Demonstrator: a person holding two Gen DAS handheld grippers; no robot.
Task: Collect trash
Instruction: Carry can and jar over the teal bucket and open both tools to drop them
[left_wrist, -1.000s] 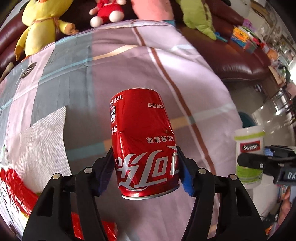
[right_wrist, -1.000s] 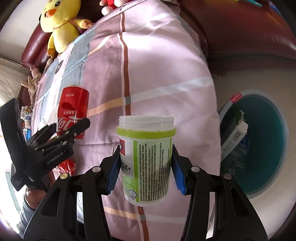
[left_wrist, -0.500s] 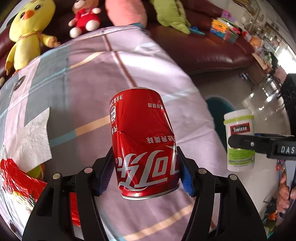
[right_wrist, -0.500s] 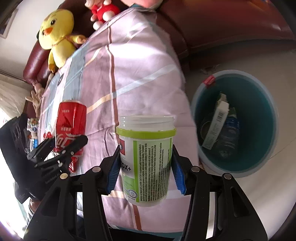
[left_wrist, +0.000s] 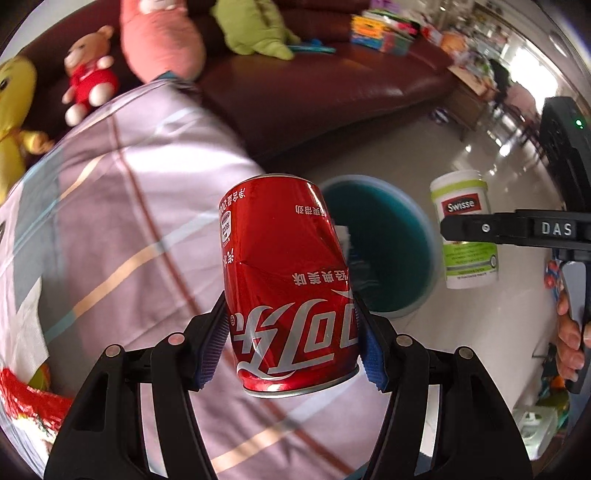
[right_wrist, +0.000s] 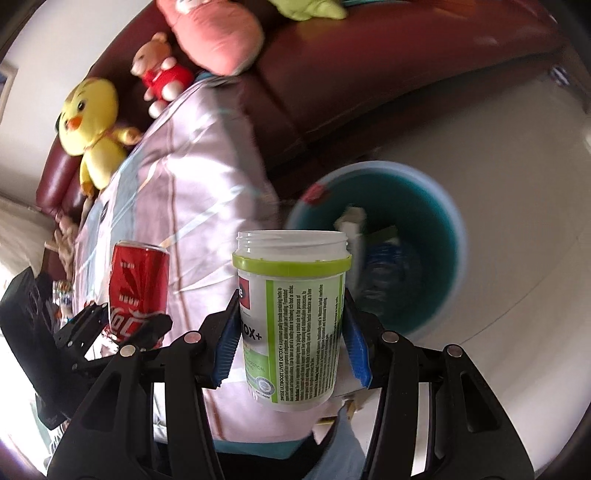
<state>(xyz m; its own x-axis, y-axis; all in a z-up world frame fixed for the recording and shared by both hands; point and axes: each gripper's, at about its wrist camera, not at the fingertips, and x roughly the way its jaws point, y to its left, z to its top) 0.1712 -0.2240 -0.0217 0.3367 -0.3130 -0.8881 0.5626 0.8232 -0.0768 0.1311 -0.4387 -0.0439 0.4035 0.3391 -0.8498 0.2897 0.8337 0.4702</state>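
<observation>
We've got both hands loaded. Our left gripper (left_wrist: 291, 347) is clamped on the dented red Coca-Cola can (left_wrist: 286, 280), pads pressing its sides near the base, can upside down with its long axis running away from us along the fingers. Our right gripper (right_wrist: 291, 347) is clamped on the lidless Swisse supplement jar (right_wrist: 291, 325), mouth pointing away, axis likewise along the fingers.

The relation that matters: the teal bin (right_wrist: 452, 221) sits on the pale floor just beside the edge of the plaid-covered bed (left_wrist: 110, 221). From the jar it lies ahead and to the right; from the can it lies ahead and just right, partly hidden behind the can itself. The right hand looks the nearer of the two (only a judgement from the angles), so we'd expect the jar to get there first.

Counting up: one can, one jar, one bin, two grippers. The bin already holds some rubbish, a pale carton-like piece (right_wrist: 351, 229) among it; too blurred to count.
</observation>
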